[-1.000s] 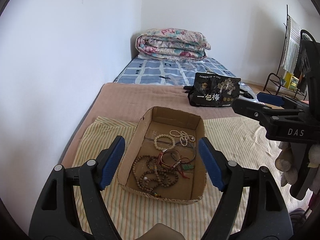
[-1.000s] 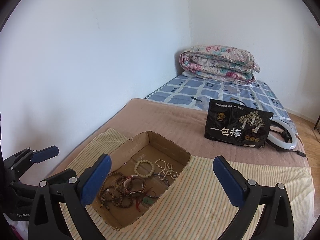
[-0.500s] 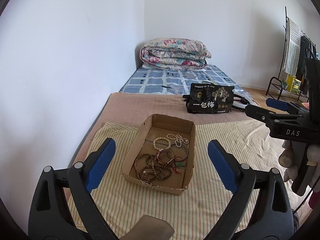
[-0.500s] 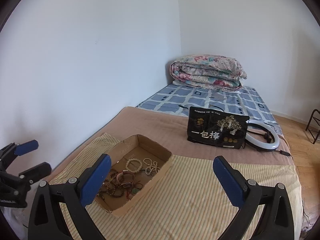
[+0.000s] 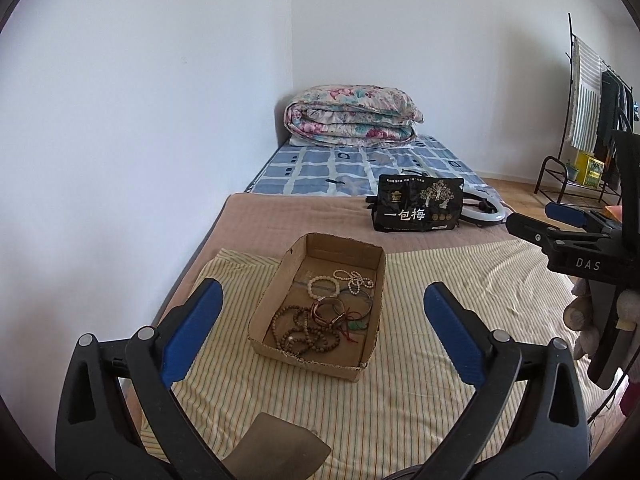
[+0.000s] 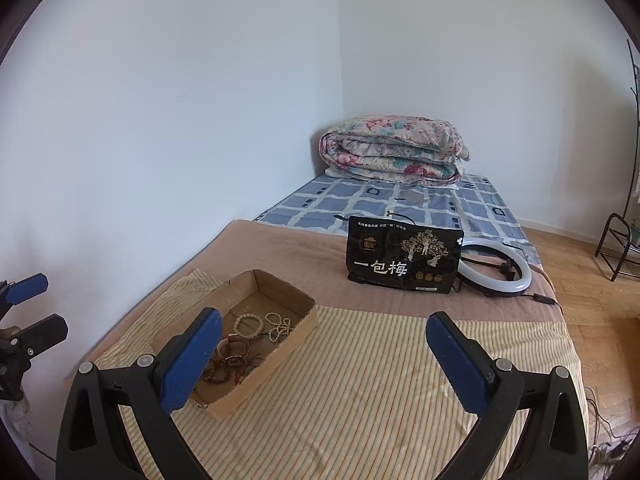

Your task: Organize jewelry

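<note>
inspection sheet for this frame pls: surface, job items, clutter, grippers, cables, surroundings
Surface: bed with striped yellow cloth over a tan blanket.
Job's things: open cardboard tray on the cloth, holding a brown bead strand, a cream bead bracelet and other bracelets.
Clutter: black snack bag, ring light behind it.
Grippers: left gripper and right gripper both open, empty, above the bed.
Cables: black lead from the ring light.
Surroundings: folded floral quilt, white walls, clothes rack.

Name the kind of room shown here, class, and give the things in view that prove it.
Most likely a bedroom. A bed stands in the corner with a folded floral quilt at its head, and a clothes rack with hanging garments stands at the right.
</note>
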### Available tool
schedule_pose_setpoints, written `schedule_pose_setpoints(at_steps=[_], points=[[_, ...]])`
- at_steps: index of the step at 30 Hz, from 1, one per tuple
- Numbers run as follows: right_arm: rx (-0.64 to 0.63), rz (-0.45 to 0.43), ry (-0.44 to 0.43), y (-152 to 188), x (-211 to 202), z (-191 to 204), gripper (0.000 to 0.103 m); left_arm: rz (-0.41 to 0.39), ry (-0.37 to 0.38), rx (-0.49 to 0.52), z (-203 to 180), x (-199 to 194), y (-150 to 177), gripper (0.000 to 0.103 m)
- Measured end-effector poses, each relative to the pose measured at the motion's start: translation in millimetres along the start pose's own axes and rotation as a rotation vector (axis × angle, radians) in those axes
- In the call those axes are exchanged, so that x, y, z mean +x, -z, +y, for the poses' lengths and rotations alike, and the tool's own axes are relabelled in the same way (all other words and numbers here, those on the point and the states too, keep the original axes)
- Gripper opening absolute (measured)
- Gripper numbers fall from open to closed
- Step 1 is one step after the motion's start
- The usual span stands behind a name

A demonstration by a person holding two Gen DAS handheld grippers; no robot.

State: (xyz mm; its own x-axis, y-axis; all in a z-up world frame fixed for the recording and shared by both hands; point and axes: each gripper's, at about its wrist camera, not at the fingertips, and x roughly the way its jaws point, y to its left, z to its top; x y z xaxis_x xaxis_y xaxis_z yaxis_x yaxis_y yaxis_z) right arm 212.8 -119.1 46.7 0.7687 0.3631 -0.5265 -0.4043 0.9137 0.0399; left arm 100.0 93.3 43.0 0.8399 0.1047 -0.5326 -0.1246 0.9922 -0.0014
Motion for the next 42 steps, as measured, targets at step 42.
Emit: schedule_pose_setpoints(at_steps=[42], points=[[-0.002, -0.001, 0.000, 5.8, -21.1, 4.2, 0.103, 0.009, -0.031, 0.003, 4.4, -16.4, -2.1, 0.103]])
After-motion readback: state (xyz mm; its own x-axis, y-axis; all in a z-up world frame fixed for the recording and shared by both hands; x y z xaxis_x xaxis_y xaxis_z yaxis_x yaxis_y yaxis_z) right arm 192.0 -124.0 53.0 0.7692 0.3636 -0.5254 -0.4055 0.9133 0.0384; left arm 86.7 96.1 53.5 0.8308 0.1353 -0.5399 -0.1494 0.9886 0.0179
